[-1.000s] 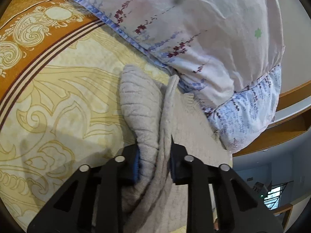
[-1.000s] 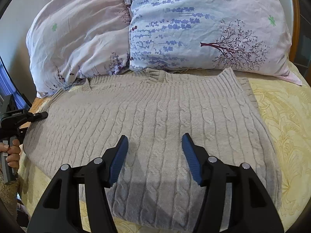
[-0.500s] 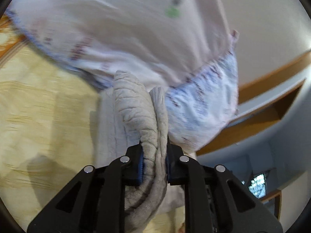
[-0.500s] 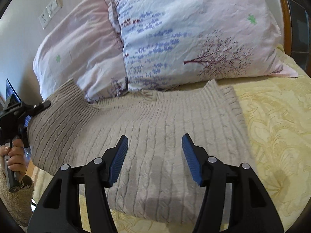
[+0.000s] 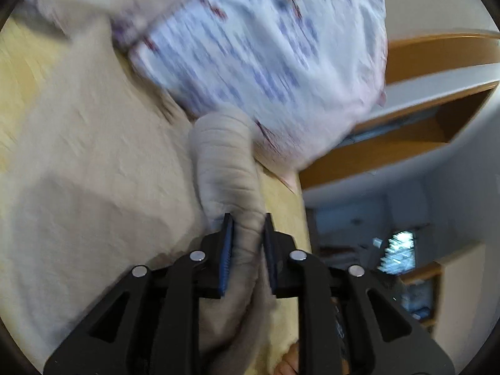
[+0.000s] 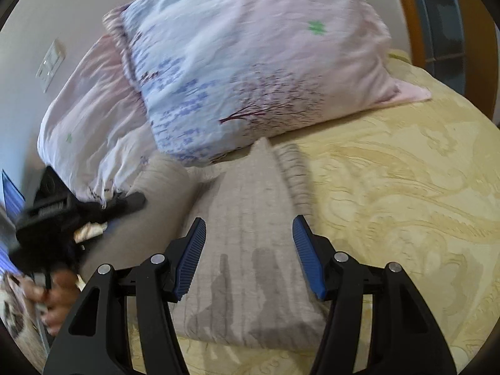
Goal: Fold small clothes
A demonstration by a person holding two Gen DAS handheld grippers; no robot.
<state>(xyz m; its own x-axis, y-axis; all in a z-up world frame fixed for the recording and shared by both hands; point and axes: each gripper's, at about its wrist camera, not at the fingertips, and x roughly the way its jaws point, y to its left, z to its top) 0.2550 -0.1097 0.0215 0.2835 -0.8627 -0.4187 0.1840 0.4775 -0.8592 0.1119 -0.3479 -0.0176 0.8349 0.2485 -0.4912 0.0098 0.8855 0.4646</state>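
A beige cable-knit sweater (image 6: 250, 297) lies on the yellow patterned bedspread (image 6: 406, 203) in front of the pillows. My left gripper (image 5: 247, 218) is shut on a bunched fold of the sweater (image 5: 225, 156) and holds it up over the flat body (image 5: 93, 172). The right wrist view shows that left gripper (image 6: 137, 200) at the far left, a hand (image 6: 56, 293) under it, and the sweater's left side lifted and doubled inward. My right gripper (image 6: 249, 220) hovers open just above the sweater's near part, nothing between its blue pads.
Two floral pillows (image 6: 250, 62) (image 6: 93, 109) lean against the wall right behind the sweater. A wooden headboard (image 5: 422, 56) runs beyond them. A wall socket (image 6: 51, 62) sits on the wall at upper left. Bare bedspread spreads to the right of the sweater.
My left gripper has swept the held side of the sweater across over its body, so the sweater looks narrower. The right gripper has shifted and rolled a little, still open.
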